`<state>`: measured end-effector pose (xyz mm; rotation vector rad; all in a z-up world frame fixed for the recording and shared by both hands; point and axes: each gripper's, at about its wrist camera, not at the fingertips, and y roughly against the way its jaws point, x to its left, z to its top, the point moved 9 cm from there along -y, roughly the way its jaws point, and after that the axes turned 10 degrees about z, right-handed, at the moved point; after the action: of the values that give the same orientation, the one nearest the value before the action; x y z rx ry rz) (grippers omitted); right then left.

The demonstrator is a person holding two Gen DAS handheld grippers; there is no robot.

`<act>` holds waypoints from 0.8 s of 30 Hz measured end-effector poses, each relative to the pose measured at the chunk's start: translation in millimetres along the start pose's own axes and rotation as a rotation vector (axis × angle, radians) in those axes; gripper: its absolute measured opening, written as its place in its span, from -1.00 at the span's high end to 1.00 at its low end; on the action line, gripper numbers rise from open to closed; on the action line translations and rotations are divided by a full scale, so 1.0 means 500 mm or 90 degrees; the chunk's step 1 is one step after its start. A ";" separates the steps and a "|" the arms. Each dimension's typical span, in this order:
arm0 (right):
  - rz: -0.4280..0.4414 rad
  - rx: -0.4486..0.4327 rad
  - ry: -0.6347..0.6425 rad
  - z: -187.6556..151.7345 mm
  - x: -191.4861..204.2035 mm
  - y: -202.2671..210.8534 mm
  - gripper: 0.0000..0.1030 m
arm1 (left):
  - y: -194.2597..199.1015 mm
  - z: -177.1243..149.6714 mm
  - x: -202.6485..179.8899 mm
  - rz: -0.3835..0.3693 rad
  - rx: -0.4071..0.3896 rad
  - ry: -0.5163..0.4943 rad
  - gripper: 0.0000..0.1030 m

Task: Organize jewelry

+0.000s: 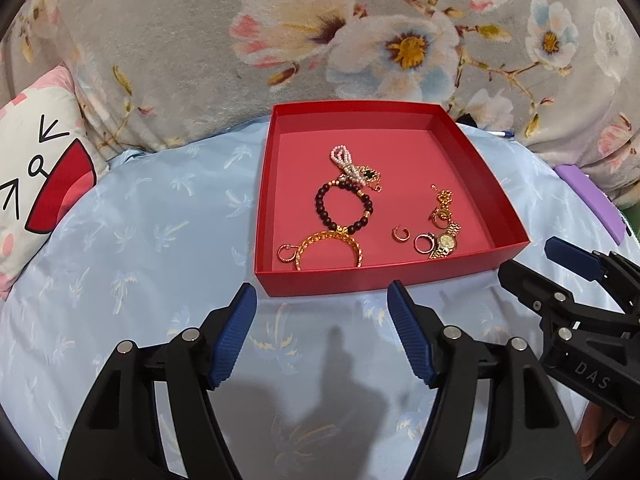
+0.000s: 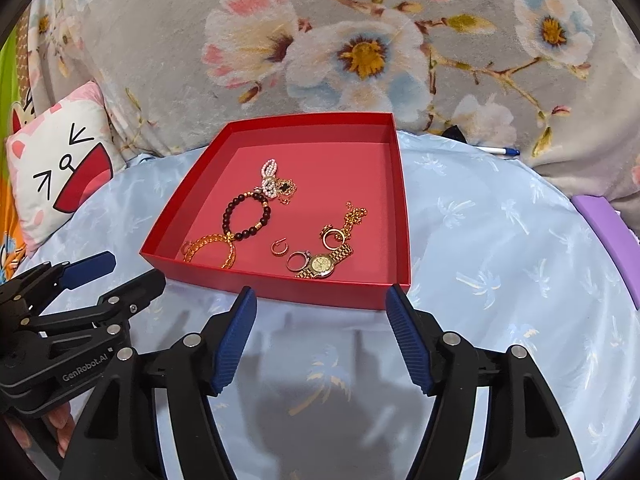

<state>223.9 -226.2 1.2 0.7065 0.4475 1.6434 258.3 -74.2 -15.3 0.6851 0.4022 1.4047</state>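
A shallow red box (image 1: 320, 286) (image 2: 280, 290) sits on a light blue cloth. Inside lie a dark bead bracelet (image 1: 343, 208) (image 2: 245, 216), a gold bangle (image 1: 329, 249) (image 2: 210, 250), a pearl piece (image 1: 345, 160) (image 2: 269, 178), a gold watch (image 1: 445, 242) (image 2: 325, 265), rings (image 1: 423, 243) (image 2: 298, 261) and a gold chain (image 1: 442, 204) (image 2: 352, 216). My left gripper (image 1: 322, 300) is open and empty, just in front of the box. My right gripper (image 2: 320, 300) is open and empty at the box's near right corner; it also shows in the left wrist view (image 1: 536, 266).
A floral grey blanket (image 1: 320, 32) rises behind the box. A cartoon cat pillow (image 1: 36, 168) (image 2: 60, 168) lies at the left. A purple object (image 1: 592, 200) (image 2: 608, 232) lies at the right edge, and a pen (image 2: 498, 150) behind.
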 end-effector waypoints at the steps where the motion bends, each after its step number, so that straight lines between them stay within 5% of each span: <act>1: -0.001 0.001 0.000 -0.002 0.001 -0.002 -0.30 | -0.002 -0.001 -0.002 0.001 0.001 0.000 -0.29; 24: -0.015 0.006 0.002 -0.013 0.003 -0.018 -0.41 | -0.013 -0.010 -0.007 0.034 0.014 0.008 -0.35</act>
<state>226.2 -222.2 -8.9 0.7032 0.4648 1.6221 259.7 -76.8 -23.9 0.7089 0.4128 1.4573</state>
